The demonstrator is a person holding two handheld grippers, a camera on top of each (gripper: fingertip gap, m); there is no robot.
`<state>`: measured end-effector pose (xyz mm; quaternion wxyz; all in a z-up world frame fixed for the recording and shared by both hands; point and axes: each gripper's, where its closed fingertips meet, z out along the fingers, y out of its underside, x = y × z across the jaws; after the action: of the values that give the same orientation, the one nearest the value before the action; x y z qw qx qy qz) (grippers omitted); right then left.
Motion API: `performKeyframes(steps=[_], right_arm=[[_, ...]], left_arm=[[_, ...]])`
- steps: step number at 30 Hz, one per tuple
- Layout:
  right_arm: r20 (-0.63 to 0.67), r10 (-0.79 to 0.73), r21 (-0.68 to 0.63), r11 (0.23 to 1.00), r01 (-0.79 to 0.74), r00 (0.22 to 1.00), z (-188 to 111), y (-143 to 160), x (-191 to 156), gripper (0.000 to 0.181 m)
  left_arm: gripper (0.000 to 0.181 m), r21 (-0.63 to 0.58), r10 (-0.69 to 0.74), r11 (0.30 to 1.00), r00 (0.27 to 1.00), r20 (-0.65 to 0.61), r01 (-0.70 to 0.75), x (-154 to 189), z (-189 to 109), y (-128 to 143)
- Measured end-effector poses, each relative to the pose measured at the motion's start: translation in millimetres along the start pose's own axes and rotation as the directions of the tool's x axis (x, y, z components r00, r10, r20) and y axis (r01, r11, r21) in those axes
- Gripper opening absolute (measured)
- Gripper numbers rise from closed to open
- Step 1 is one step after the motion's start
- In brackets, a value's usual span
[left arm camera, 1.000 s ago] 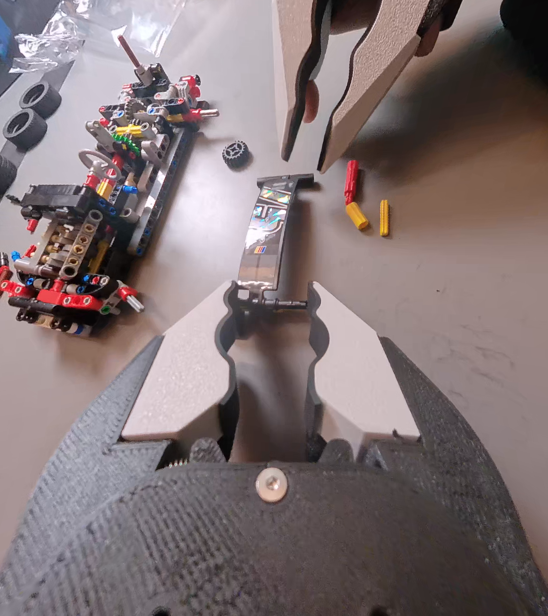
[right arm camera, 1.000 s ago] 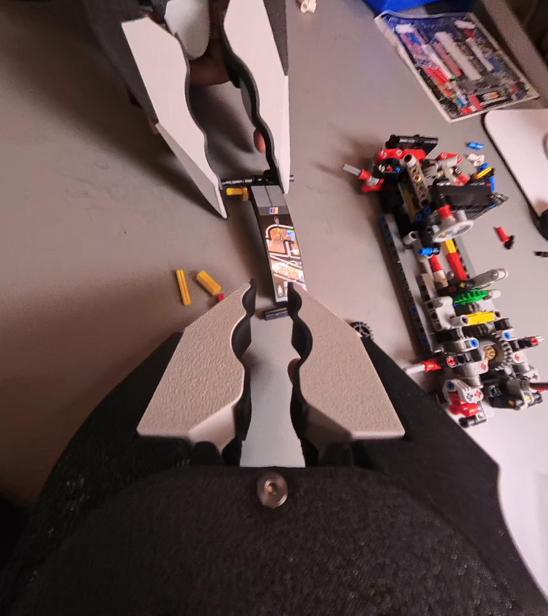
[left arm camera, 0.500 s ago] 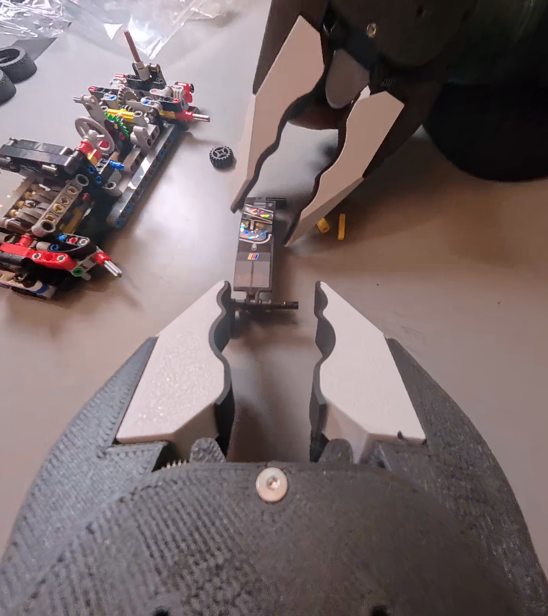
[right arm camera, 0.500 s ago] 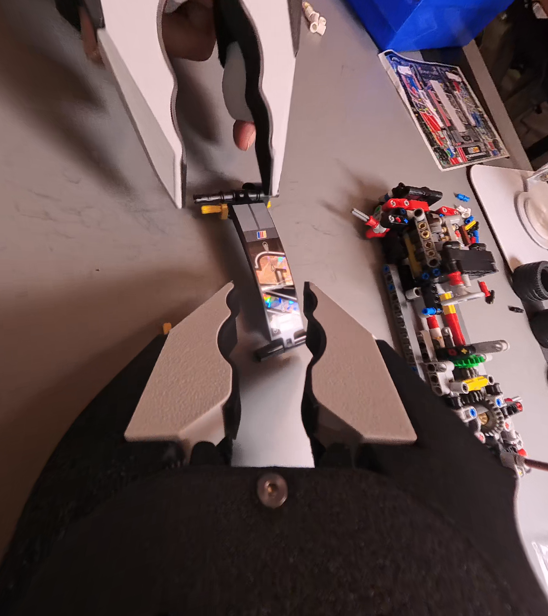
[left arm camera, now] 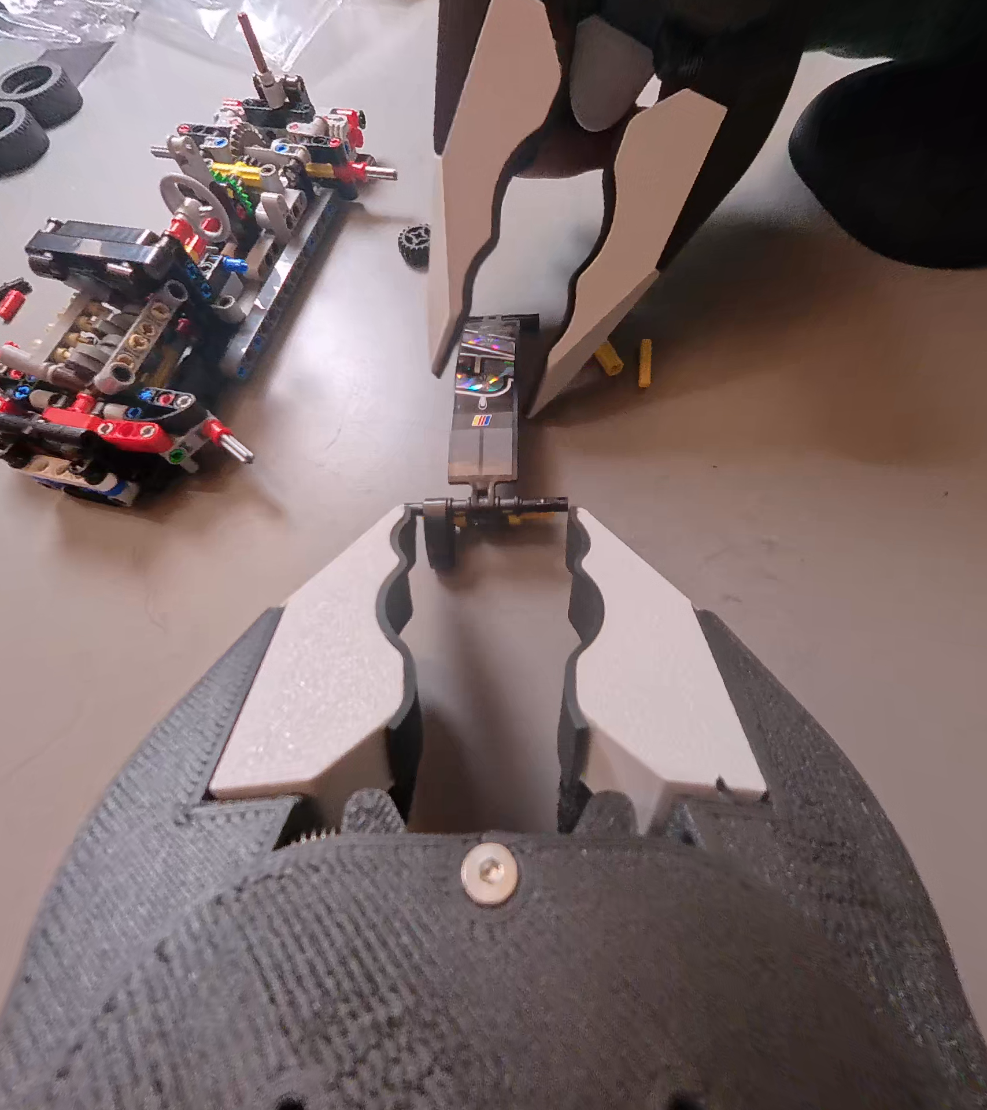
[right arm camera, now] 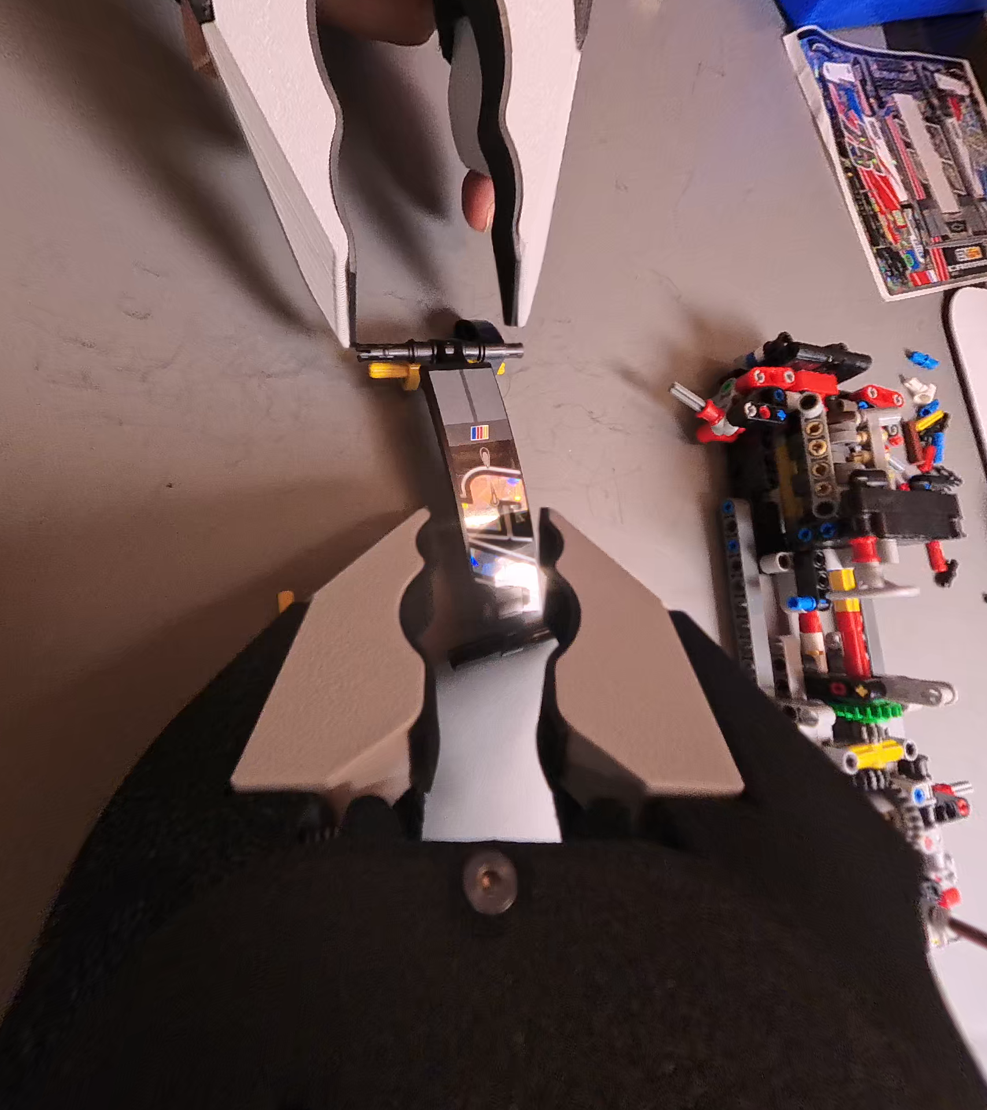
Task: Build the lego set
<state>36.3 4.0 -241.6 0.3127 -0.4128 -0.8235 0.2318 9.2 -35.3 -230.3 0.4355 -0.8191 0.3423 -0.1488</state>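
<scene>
The long black curved panel [left arm camera: 483, 408] with a shiny sticker lies on the grey table [left arm camera: 779, 540] between both grippers. The left gripper [left arm camera: 486, 516] is spread open, its tips at the ends of the panel's black axle [left arm camera: 494, 503]. The right gripper [right arm camera: 486, 522] stands open around the panel's other end; contact cannot be told. Only the right wrist view shows the instruction booklet [right arm camera: 923, 162]. Only the left wrist view shows two yellow pins [left arm camera: 626, 359] and black tyres [left arm camera: 16, 114]. The half-built chassis [left arm camera: 178, 288] lies apart, beside the panel.
</scene>
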Motion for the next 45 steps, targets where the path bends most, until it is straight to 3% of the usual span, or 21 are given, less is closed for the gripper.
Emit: performKeyframes(steps=[3,13,38,45], right_arm=[[0.002,-0.006,0.022,1.000,0.006,1.000,4.2,-5.9,1.9,0.021],[-0.071,0.000,0.082,0.997,0.006,0.998,4.5,-3.8,9.1,0.020],[-0.083,0.014,0.133,0.991,-0.003,0.996,-1.4,-2.2,3.5,0.020],[-0.053,0.091,0.236,0.969,-0.076,0.994,-12.9,-13.4,6.7,0.024]], left_arm=[[0.048,0.006,0.011,1.000,1.000,0.017,-0.011,-5.4,-3.1,0.6],[0.047,0.014,0.007,1.000,1.000,0.018,-0.008,-13.5,-4.3,5.4],[0.047,0.028,-0.023,0.999,0.998,0.055,0.021,-21.9,-4.8,3.8],[0.046,0.054,-0.059,0.997,0.997,0.045,0.057,-24.7,-6.7,0.4]])
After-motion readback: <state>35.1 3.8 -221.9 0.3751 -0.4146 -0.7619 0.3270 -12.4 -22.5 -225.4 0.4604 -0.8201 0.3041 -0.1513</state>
